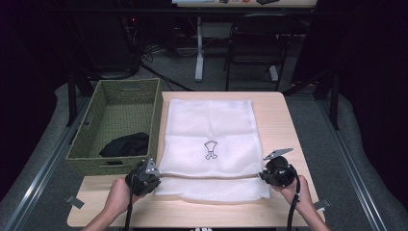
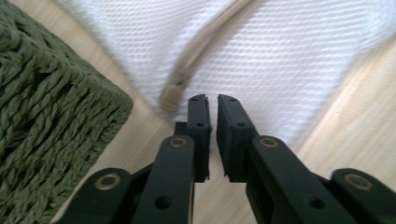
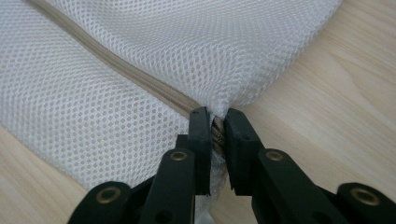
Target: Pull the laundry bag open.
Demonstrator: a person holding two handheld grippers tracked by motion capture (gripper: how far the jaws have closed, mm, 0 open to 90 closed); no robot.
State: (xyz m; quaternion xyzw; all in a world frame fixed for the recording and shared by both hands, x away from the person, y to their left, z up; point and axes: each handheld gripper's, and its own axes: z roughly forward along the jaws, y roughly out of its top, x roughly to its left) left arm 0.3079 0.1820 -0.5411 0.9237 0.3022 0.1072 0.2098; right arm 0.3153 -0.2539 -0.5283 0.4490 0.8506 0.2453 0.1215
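Observation:
A white mesh laundry bag (image 1: 211, 125) with a small black logo lies flat on the wooden table (image 1: 285, 126). Its near end is folded over, and a beige zipper (image 3: 140, 77) runs along it. My left gripper (image 1: 153, 175) is at the bag's near left corner. In the left gripper view its jaws (image 2: 212, 100) stand almost together, pinching the mesh edge (image 2: 280, 60) beside the zipper's end (image 2: 173, 93). My right gripper (image 1: 263, 174) is at the near right corner, shut (image 3: 217, 116) on the mesh and the zipper's end.
A green woven basket (image 1: 108, 91) stands against the bag's left side with a black garment (image 1: 126, 144) in it; its corner (image 2: 42, 93) is close to my left gripper. A chair (image 1: 255, 43) and a table leg (image 1: 199, 48) stand beyond the far edge.

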